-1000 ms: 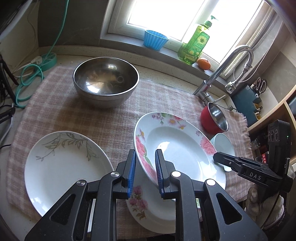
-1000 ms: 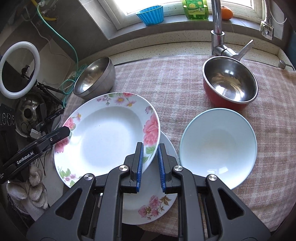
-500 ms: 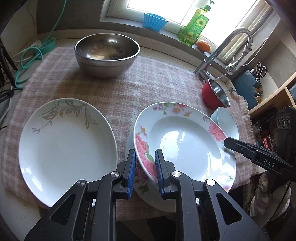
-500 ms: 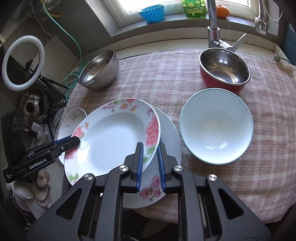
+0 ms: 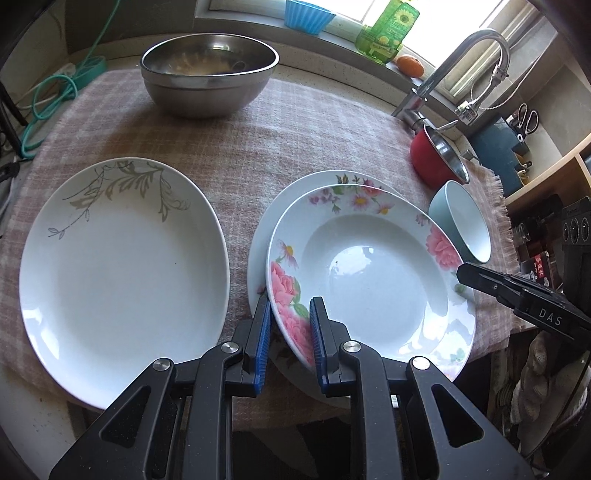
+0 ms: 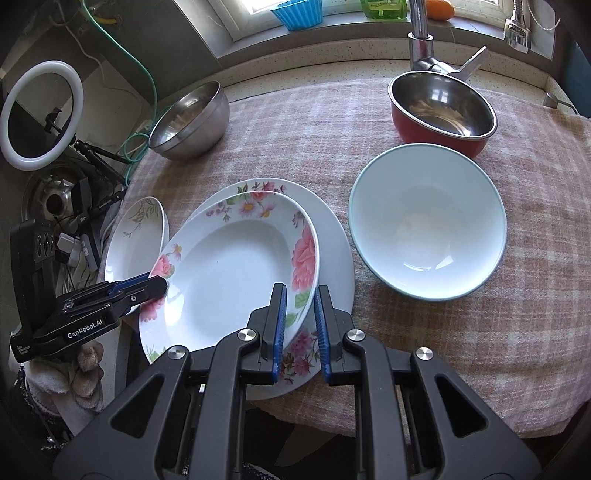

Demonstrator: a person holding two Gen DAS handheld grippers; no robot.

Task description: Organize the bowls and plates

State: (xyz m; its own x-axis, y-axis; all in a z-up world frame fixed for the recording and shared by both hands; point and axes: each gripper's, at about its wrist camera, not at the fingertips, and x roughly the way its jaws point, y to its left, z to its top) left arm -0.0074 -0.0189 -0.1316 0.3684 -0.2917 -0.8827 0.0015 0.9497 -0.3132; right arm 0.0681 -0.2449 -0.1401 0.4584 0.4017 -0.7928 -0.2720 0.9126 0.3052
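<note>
A deep white plate with pink roses [image 5: 369, 280] [image 6: 236, 266] is held by its rim from both sides. My left gripper [image 5: 288, 314] is shut on its left edge, and my right gripper [image 6: 299, 299] is shut on the opposite edge. The plate hangs slightly tilted, low over a flat floral plate [image 5: 284, 195] [image 6: 332, 240] on the checked cloth; I cannot tell whether they touch. Each wrist view shows the other gripper's tip at the far rim: right gripper [image 5: 480, 277], left gripper [image 6: 155, 286].
A white leaf-pattern plate [image 5: 122, 273] lies to the left. A steel bowl [image 5: 208, 74] stands at the back left, a red bowl [image 6: 443, 107] by the tap [image 6: 421, 33], and a pale blue bowl [image 6: 424, 221] to the right. The cloth's front edge overhangs the counter.
Both grippers have come down with the rose plate, which has levelled out and now lies low over the flat floral plate. The grips have not changed.
</note>
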